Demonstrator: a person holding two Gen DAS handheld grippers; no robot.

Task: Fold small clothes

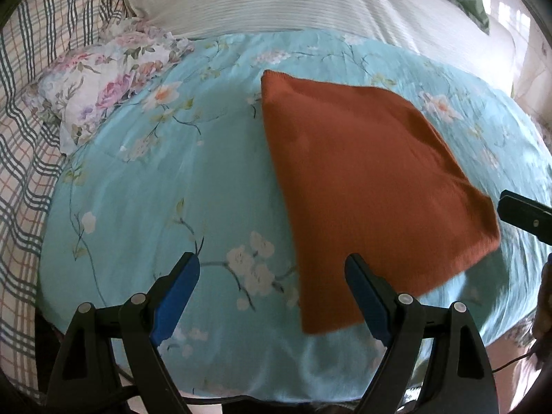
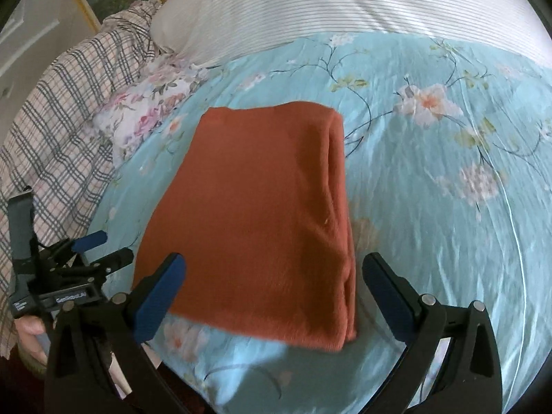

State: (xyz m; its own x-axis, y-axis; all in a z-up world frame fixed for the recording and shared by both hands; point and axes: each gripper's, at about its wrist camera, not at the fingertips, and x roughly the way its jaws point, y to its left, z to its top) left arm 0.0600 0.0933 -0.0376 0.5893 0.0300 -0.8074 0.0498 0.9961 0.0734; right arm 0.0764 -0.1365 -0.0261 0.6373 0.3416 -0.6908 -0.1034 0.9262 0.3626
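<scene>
A rust-orange knitted garment (image 2: 262, 214) lies folded into a flat rectangle on the turquoise floral quilt (image 1: 165, 179) covering the bed. The left gripper (image 1: 272, 276) hangs with its jaws spread wide beside the garment's near corner, holding nothing. The right gripper (image 2: 274, 272) gapes just as wide, empty, at the garment's near edge.

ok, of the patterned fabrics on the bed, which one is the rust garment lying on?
The turquoise floral quilt: the folded rust garment lies flat on it. The plaid fabric and the pink-flowered white cloth sit apart, off to its left.
</scene>
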